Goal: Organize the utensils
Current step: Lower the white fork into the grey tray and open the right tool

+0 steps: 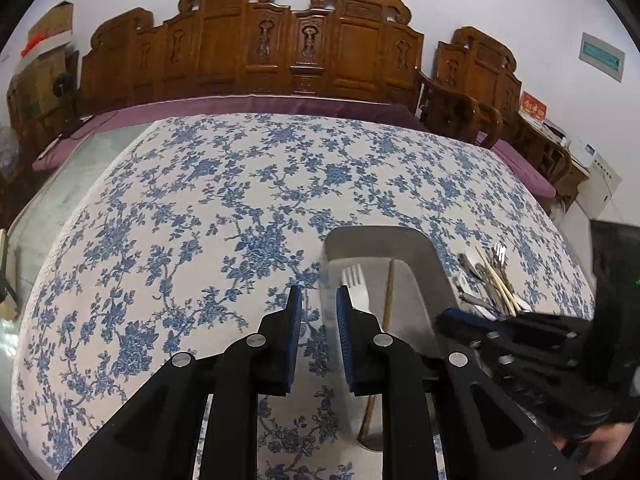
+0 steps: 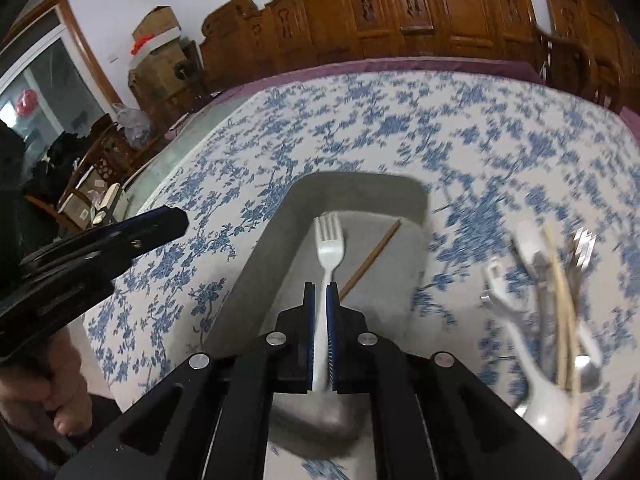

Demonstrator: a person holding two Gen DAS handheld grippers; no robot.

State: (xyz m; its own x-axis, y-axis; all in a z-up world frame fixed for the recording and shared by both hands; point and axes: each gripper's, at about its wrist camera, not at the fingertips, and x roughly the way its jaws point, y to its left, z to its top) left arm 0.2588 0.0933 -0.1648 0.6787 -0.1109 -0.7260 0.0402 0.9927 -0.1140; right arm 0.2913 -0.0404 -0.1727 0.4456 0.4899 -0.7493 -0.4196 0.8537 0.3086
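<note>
A grey tray (image 2: pixel 360 188) (image 1: pixel 376 240) sits on the floral tablecloth. In it lie a white plastic fork (image 2: pixel 329 240) (image 1: pixel 354 280) and a brown chopstick (image 2: pixel 374 256) (image 1: pixel 389 292). My right gripper (image 2: pixel 321 288) is shut on the white fork's handle, over the tray. My left gripper (image 1: pixel 318 294) is open and empty, just left of the tray's left wall. A pile of utensils (image 2: pixel 556 292) (image 1: pixel 490 276), spoons, forks and pale chopsticks, lies on the cloth right of the tray.
The blue floral tablecloth (image 1: pixel 220 208) covers a large table with a glass top showing at the left (image 1: pixel 80 168). Carved wooden chairs (image 1: pixel 256 48) stand along the far side. The other gripper shows at each view's edge (image 2: pixel 120 240) (image 1: pixel 520 340).
</note>
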